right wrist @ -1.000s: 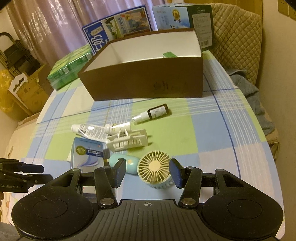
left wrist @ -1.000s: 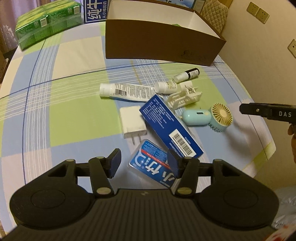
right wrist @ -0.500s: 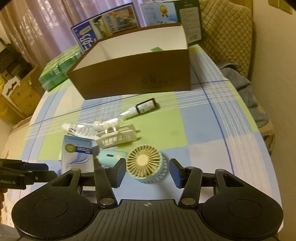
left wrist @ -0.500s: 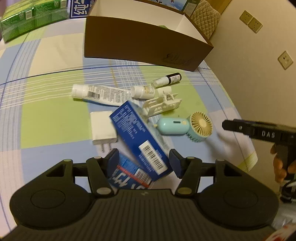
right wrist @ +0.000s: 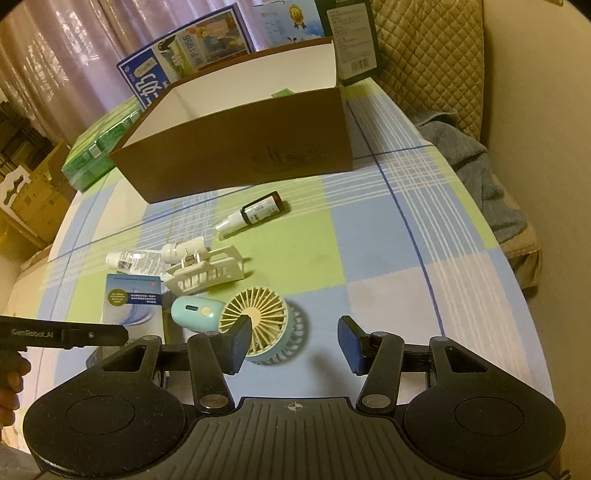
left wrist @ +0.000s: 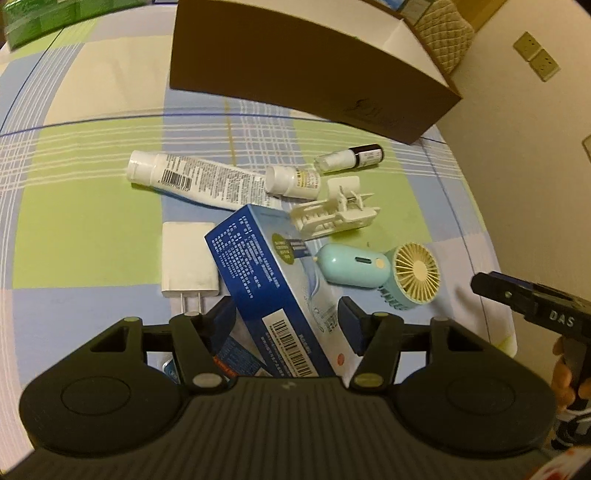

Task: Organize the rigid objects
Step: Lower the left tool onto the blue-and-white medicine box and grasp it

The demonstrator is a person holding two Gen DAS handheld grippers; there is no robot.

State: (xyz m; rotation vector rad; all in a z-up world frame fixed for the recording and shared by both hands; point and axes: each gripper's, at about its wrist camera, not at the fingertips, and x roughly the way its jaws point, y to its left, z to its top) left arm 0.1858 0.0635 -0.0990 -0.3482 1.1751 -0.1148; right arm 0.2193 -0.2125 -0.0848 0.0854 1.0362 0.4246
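The left tongs (left wrist: 286, 319), spread apart, straddled a blue box (left wrist: 269, 291) whose long axis ran straight ahead between the pads. The right tongs (right wrist: 293, 341), also apart and holding nothing, hovered low over a hand fan (right wrist: 258, 325) just ahead-left, brown carton (right wrist: 236, 147) farther ahead.

Blue box (left wrist: 273, 291): near end lying hidden behind the gripper body, lower centre. Packet (left wrist: 231, 356) beneath it: showing only in slivers. Green packs (left wrist: 40, 16): running off the upper left edge. Brown carton (left wrist: 295, 62): interior hiding behind its wall.
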